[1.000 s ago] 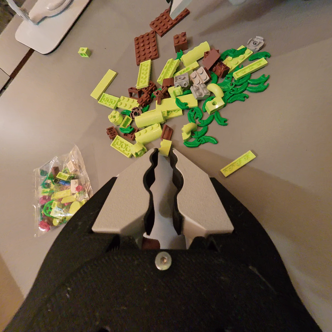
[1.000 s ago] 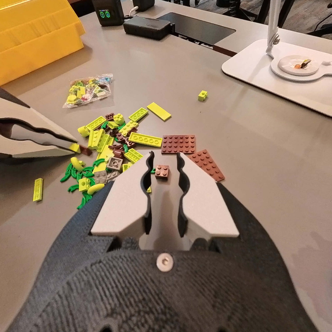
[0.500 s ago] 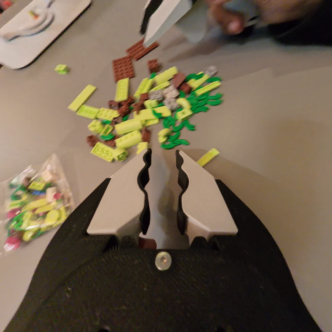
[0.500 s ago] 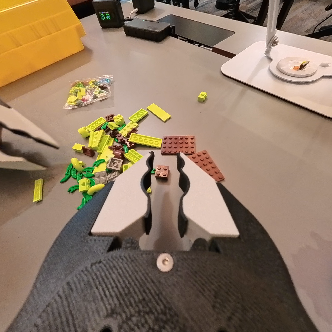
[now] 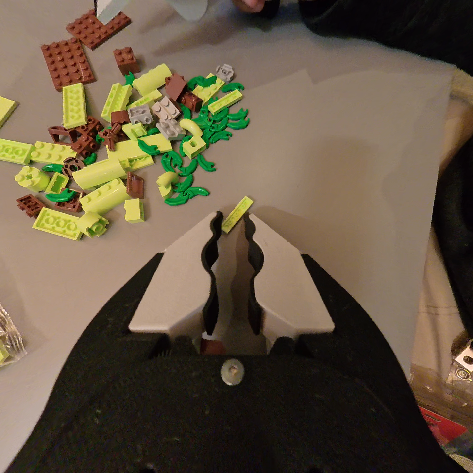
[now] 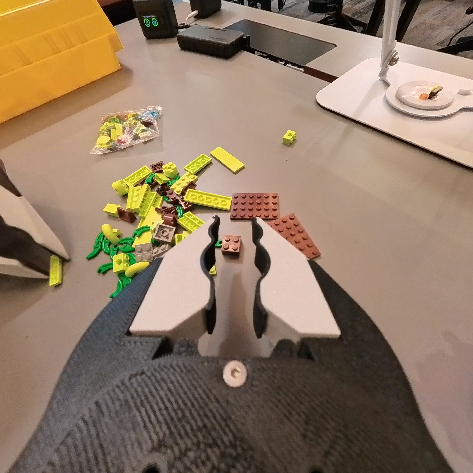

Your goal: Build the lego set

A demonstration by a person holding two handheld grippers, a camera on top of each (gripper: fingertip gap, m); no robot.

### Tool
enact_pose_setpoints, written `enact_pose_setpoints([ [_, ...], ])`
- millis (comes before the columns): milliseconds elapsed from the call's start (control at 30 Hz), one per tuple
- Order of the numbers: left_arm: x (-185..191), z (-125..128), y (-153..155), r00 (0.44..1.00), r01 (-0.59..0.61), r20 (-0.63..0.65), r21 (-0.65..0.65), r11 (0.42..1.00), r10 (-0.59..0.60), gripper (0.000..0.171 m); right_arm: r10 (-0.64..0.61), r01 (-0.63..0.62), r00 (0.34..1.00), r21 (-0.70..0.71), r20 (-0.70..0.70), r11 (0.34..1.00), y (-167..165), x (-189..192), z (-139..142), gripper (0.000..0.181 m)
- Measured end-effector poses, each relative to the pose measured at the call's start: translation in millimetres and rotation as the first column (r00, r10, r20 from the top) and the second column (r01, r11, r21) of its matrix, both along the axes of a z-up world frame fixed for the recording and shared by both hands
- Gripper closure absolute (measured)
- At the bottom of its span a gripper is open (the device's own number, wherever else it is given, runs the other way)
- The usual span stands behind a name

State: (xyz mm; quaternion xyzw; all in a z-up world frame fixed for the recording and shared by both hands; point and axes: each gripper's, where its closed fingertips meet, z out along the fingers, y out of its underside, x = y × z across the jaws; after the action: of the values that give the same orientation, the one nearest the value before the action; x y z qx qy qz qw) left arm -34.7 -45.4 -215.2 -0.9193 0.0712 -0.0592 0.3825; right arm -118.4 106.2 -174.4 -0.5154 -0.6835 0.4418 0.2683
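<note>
Lime strip plate (image 5: 237, 214) between open left tongs (image 5: 232, 215) | right tongs (image 6: 234, 222) open over brown brick (image 6: 232, 245) | no legible branding

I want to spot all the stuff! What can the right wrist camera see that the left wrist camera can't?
Only the right wrist view shows the yellow bins, the white stand base and the lone lime cube. Only the left wrist view shows a dark sleeve. Both show the brown square brick, the thin lime plate and the brown studded plates.
</note>
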Motion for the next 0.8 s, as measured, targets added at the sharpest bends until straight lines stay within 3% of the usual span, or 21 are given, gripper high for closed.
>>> enact_pose_setpoints([
  [67,0.5,1.9,-0.1,1.0,0.003,0.01,0.011,1.0,-0.003,0.165,0.0,0.0,1.0,0.001,-0.001,1.0,-0.2,0.2,0.0,0.157],
  [233,-12.3,18.0,3.8,0.995,-0.087,0.06,0.107,0.99,0.081,0.165,0.031,-0.032,0.998,-0.02,-0.051,0.999,-7.7,1.4,8.8,0.158],
  [367,-24.2,53.6,11.0,0.954,-0.23,0.259,0.294,0.928,0.154,0.165,0.142,-0.151,0.971,-0.034,-0.194,0.988,-34.4,9.4,33.9,0.155],
  [467,-17.0,84.9,15.9,0.861,-0.297,0.506,0.41,0.862,0.056,0.165,0.279,-0.28,0.894,0.049,-0.349,0.959,-66.5,27.1,60.8,0.157],
  [567,-8.6,105.8,17.8,0.719,-0.341,0.69,0.459,0.82,-0.087,0.165,0.391,-0.315,0.792,0.234,-0.469,0.92,-96.5,46.4,77.8,0.158],
  [700,-13.1,124.3,14.3,0.561,-0.422,0.804,0.483,0.767,-0.197,0.165,0.479,-0.335,0.692,0.348,-0.54,0.876,-132.5,67.0,88.9,0.14],
  [800,-16.8,130.1,11.1,0.471,-0.461,0.846,0.478,0.748,-0.251,0.166,0.521,-0.308,0.657,0.437,-0.545,0.845,-145.9,72.9,87.4,0.132],
])
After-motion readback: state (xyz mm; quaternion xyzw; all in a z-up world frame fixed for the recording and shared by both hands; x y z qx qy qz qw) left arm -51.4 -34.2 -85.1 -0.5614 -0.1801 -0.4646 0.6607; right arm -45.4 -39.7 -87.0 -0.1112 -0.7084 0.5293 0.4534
